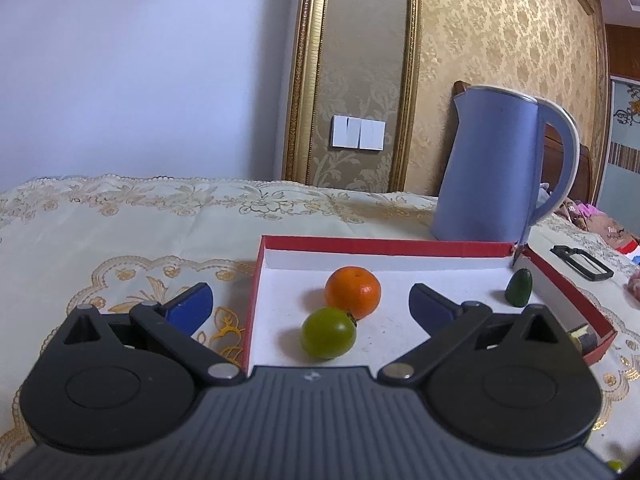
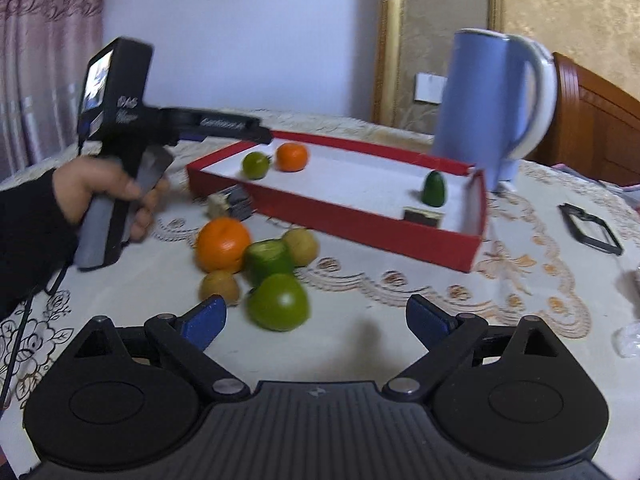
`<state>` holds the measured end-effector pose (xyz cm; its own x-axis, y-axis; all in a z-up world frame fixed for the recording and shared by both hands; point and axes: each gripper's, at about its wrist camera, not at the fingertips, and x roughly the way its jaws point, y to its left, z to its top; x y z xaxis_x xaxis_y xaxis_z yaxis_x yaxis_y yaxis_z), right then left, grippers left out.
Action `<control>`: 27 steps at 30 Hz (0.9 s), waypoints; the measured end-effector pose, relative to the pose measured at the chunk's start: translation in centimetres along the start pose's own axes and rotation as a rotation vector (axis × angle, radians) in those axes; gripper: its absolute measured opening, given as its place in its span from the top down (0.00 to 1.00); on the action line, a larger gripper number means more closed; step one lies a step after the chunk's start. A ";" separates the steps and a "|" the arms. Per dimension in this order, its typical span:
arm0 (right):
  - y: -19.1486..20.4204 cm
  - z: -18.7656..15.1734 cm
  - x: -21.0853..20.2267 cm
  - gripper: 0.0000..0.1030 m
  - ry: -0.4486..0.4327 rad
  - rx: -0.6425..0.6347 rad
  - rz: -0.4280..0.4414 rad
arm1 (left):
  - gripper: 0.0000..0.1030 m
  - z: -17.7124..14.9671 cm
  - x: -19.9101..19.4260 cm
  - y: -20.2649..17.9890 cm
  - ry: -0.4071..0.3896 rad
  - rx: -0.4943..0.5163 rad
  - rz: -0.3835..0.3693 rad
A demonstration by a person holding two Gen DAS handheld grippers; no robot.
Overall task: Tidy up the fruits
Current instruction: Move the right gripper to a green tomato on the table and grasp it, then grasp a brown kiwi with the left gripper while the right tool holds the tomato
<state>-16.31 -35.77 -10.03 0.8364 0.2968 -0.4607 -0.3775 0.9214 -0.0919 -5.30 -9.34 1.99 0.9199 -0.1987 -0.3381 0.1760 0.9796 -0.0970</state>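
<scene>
Red box at the table's middle, both grippers released, fruit split between box and cloth.

At the left, a hand (image 2: 108, 196) is seen holding the left gripper (image 1: 310, 304), its jaws spread and empty over the red box (image 2: 336, 216). A green fruit (image 1: 329, 333) and an orange (image 1: 353, 292) lie touching near the box's left end; a dark green fruit (image 1: 519, 287) stands at its right corner. Before the box, loose fruit (image 2: 256, 264) is clustered on the tablecloth (image 2: 400, 292). The right gripper (image 2: 316, 322) is spread wide, nothing grasped. A blue kettle (image 2: 486, 100) stands behind the box's right end.
</scene>
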 end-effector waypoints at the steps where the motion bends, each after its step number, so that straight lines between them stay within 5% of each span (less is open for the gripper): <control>1: 0.3 0.0 0.2 0.06 0.002 -0.005 0.003 | 0.00 0.0 0.0 0.0 0.000 -0.003 0.001; 3: 0.6 0.1 0.6 0.08 0.002 -0.012 0.005 | 0.00 0.0 0.0 0.1 0.001 -0.004 0.000; 7: 0.9 0.2 1.5 0.57 0.035 -0.022 0.002 | 0.00 0.1 0.0 0.0 0.000 0.004 -0.001; 13: 1.5 0.2 2.1 0.69 0.046 -0.042 -0.001 | 0.00 0.0 0.0 -0.1 0.000 0.014 -0.004; 27: -4.5 -0.8 -2.3 0.69 -0.029 0.155 -0.104 | 0.00 0.1 -1.6 1.6 0.049 -0.117 0.002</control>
<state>-16.89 -40.81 -9.27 0.8798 0.2027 -0.4300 -0.2243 0.9745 0.0007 -6.44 -7.50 2.50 0.9013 -0.2007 -0.3838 0.1293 0.9704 -0.2038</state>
